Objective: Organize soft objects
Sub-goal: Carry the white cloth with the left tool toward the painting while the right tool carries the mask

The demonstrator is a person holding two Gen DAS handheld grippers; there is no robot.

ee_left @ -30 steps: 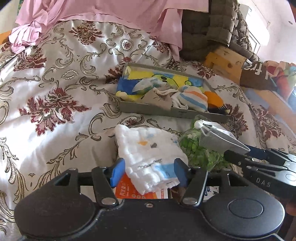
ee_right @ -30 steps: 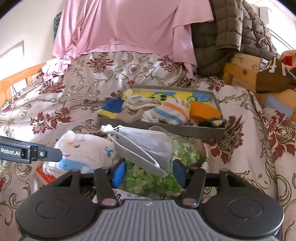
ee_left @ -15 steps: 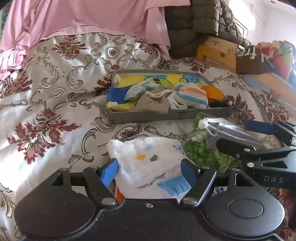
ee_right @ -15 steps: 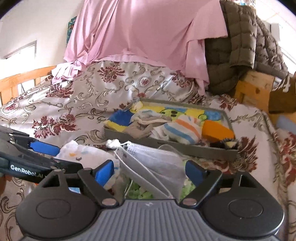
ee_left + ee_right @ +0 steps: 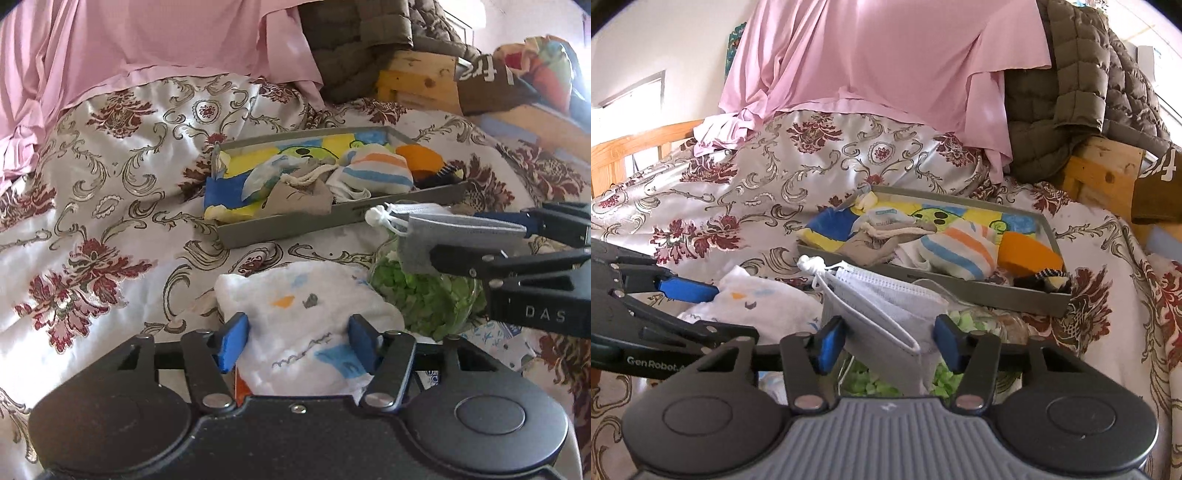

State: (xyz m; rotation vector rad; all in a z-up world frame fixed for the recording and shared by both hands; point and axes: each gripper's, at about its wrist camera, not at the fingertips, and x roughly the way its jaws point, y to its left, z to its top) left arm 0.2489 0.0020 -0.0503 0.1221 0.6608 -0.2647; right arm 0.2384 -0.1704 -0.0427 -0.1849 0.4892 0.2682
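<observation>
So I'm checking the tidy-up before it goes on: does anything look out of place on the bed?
Yes. A face mask and a white printed cloth lie outside the grey tray, and the blue-and-yellow cloth spills over the tray's near left corner.

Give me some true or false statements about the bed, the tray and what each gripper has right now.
1. The left gripper has the white printed cloth between its closing jaws. True.
2. The right gripper is closing on a sock. False: a grey face mask lies between its fingers.
3. The grey tray is empty. False: it holds a striped cloth and other soft items.
4. A pink sheet hangs behind the floral bedspread. True.
</observation>
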